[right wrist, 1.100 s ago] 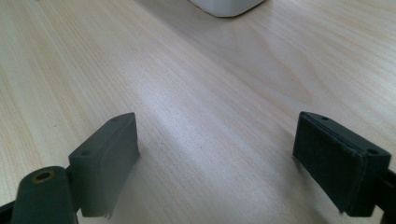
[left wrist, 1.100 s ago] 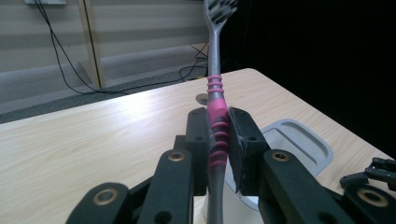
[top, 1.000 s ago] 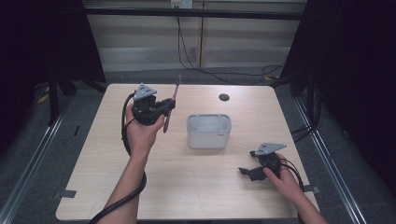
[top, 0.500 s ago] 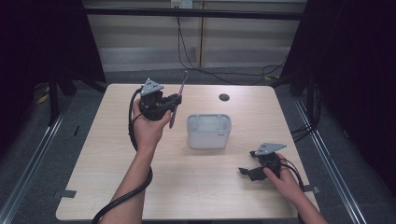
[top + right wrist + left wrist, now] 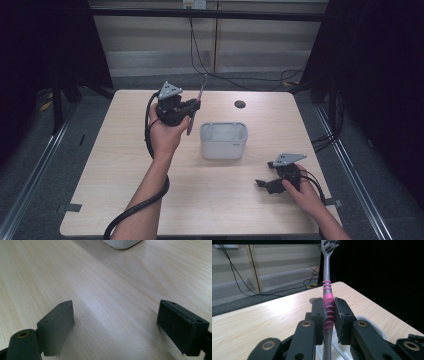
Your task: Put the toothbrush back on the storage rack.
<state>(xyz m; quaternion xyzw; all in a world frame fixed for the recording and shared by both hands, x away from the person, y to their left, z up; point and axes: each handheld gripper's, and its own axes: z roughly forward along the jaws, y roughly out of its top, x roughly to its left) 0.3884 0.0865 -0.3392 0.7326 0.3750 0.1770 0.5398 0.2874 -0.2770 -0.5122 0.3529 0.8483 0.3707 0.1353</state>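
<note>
Toothbrush point(image 5: 327, 302) clamped in left tongs point(image 5: 329, 315), bristle tip cut off at top; right tongs point(image 5: 115, 327) apart, empty.

One toothbrush point(image 5: 199, 98), one white container point(image 5: 223, 140), one dark round disc point(image 5: 240, 104) and two grippers are on view.

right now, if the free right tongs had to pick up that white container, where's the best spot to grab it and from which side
Probably by one long wall at the rim, coming straight down from above. The white container stands upright with its open top facing up, so one pad can drop inside and one outside. The right tongs rest open on the table at its near right; the left tongs already hold the toothbrush.
</note>
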